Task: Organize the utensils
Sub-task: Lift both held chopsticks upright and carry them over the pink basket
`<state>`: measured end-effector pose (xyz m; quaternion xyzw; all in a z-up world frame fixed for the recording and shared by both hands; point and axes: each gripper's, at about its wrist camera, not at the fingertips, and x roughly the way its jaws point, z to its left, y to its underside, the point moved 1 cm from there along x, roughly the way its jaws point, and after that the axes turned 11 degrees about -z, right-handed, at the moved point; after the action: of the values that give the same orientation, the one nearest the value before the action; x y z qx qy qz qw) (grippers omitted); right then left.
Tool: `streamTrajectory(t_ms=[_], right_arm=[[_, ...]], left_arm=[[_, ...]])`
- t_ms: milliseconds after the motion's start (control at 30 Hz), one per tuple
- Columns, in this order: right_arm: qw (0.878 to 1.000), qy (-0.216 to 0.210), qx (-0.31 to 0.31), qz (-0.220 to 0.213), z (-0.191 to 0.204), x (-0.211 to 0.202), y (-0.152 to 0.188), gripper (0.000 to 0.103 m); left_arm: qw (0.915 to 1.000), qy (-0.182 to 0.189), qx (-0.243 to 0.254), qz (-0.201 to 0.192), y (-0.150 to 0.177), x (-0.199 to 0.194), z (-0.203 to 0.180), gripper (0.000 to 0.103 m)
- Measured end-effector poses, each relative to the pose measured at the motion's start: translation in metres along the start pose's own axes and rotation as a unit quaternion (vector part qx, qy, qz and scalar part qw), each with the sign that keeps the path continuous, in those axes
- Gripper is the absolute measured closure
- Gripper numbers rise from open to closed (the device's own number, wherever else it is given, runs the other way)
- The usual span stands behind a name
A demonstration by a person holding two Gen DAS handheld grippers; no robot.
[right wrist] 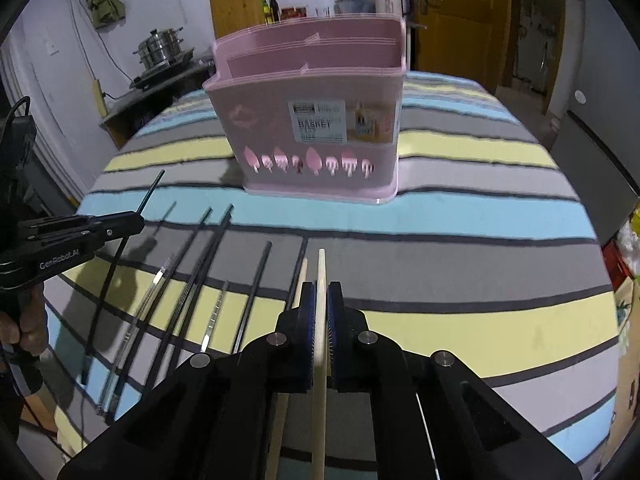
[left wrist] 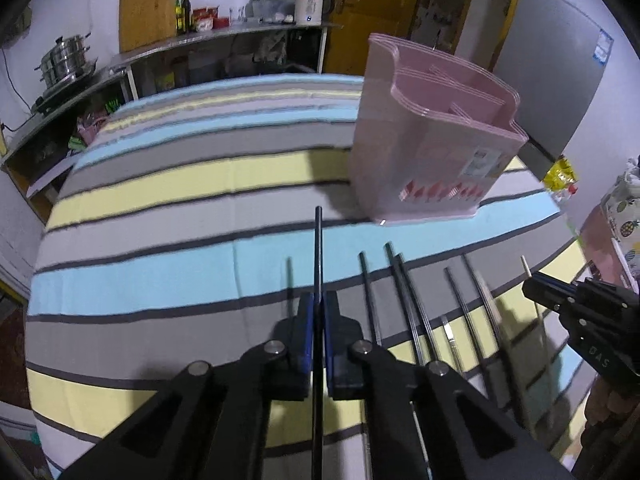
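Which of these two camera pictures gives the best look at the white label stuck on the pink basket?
The right wrist view. There the pink basket faces the camera and its label reads "BASKET". The left wrist view sees the basket from a corner, so the label is a small, slanted, unreadable patch.

One pink utensil basket (right wrist: 320,120) stands on the striped cloth. In front of it I count roughly seven dark chopsticks (right wrist: 256,292) and two pale wooden ones (right wrist: 321,280); blur prevents certainty.

The pink basket (right wrist: 316,120) sticker reads "BASKET"; left tool (right wrist: 136,218) reads "GenRobot.AI".
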<state>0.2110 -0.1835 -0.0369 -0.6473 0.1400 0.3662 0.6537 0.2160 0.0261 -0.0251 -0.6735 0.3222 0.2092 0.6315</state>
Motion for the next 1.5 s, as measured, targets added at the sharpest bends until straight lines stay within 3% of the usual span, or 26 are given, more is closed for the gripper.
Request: streamTrajectory(t_ms=[333,733,1033,1500], right_arm=[[0.998,0.0,-0.009,-0.067,0.008,-0.063,-0.031,0.097],[0.993,0.005,-0.011,-0.114,0.011,-0.112,-0.047,0.097],[0.991,0.0,-0.015,-0.136,0.012,-0.118,-0.068,0.098],[0.977,-0.019,-0.005,-0.21,0.011,-0.111,-0.164,0.098]], left_arm=[[0.9977,0.014,0.01,-0.066,-0.031,-0.069,-0.011,0.098],[0.9941,0.023,0.009,-0.105,-0.05,-0.116,-0.02,0.098],[0.9934,0.039,-0.001,-0.108,-0.068,-0.121,-0.027,0.098],[0.987,0.066,-0.008,-0.146,-0.153,-0.117,-0.049,0.098]])
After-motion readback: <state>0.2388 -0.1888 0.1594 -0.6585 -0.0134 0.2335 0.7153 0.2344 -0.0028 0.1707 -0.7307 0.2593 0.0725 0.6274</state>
